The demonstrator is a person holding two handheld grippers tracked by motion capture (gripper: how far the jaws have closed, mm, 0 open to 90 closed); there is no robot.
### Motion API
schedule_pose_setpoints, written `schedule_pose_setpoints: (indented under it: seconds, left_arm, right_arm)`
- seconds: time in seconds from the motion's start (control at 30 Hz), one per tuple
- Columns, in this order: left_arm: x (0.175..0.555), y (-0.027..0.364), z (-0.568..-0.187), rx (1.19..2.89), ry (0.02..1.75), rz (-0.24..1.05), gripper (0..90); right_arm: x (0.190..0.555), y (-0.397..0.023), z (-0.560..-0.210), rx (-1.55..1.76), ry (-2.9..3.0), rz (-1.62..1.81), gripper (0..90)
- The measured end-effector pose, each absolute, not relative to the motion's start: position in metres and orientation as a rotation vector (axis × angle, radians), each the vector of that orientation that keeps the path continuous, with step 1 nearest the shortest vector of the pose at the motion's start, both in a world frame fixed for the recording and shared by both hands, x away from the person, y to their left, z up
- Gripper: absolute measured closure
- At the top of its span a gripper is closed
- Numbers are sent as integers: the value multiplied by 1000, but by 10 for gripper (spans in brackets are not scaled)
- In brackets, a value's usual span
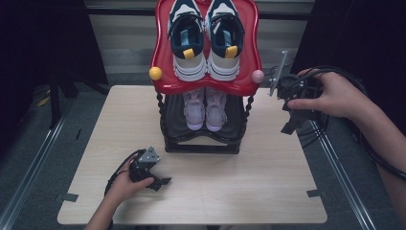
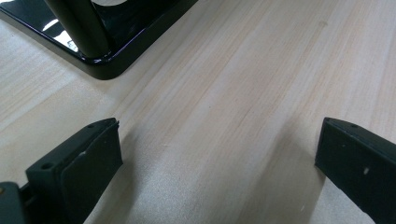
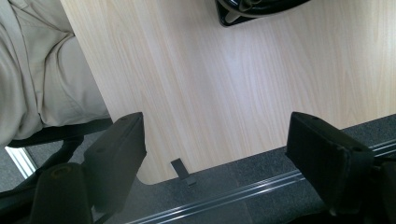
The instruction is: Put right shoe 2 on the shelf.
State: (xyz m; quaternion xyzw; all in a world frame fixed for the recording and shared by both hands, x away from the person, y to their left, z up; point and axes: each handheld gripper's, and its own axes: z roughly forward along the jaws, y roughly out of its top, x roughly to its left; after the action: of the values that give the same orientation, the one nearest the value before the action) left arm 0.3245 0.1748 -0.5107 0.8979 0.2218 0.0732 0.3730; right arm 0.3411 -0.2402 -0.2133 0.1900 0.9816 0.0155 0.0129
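One wooden table (image 1: 239, 187). One two-tier shoe rack (image 1: 203, 141), the landmark, at the table's far middle: red top shelf (image 1: 160, 52), black lower shelf. Two pairs of shoes: navy-and-white sneakers (image 1: 206, 40) on top, pale pink pair (image 1: 205, 111) below. Two knobs on the red rim, one yellow (image 1: 155, 73), one pink (image 1: 257, 75). Left gripper (image 1: 164, 182) rests on the table in front of the rack's left corner, jaws wide apart, holding nothing. Right gripper (image 1: 288, 128) hangs beside the rack's right side, jaws wide, empty.
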Motion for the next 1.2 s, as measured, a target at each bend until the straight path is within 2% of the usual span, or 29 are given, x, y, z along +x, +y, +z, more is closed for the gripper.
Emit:
schedule_pose_setpoints:
  seconds: [1.2]
  left_arm:
    - [324, 175, -511, 2299, 569, 191, 0]
  right_arm:
    - [333, -257, -273, 605, 3074, 124, 194]
